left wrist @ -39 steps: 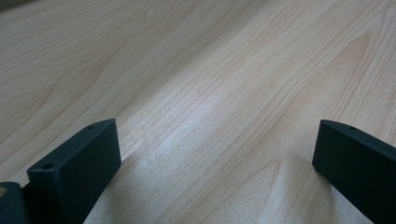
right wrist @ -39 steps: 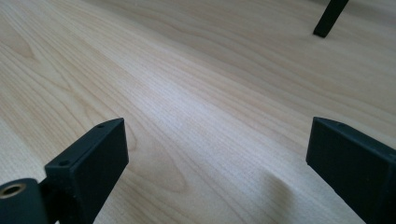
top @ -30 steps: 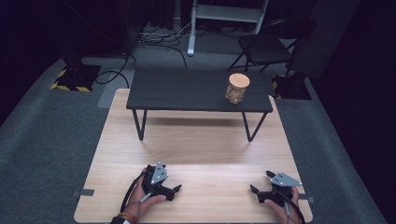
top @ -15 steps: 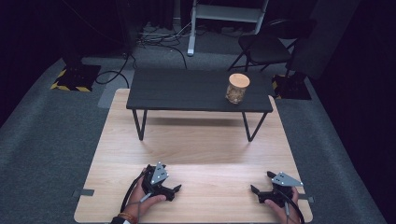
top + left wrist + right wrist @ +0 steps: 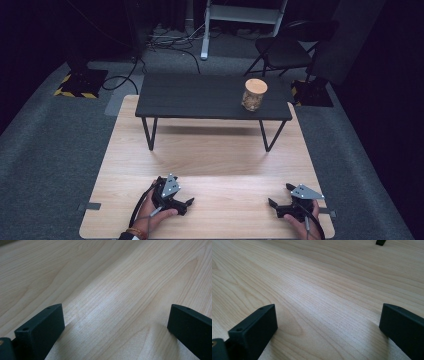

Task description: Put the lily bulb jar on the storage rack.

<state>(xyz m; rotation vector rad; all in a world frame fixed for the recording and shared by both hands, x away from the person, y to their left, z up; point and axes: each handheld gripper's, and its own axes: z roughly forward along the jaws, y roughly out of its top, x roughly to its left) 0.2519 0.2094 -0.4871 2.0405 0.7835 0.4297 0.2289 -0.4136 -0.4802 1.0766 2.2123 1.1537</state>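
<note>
Grippers resting low on the light wooden board [image 5: 215, 165], left gripper [image 5: 186, 203] and right gripper [image 5: 272, 204] both with jaws spread wide and empty, cork-lidded jar [image 5: 254, 95] far off on the black table [image 5: 195, 97].

Counted: 1 lidded jar [image 5: 254, 94] on 1 black table [image 5: 200, 97], 1 wooden board [image 5: 210, 160], 2 grippers, 1 chair [image 5: 285, 50].
</note>
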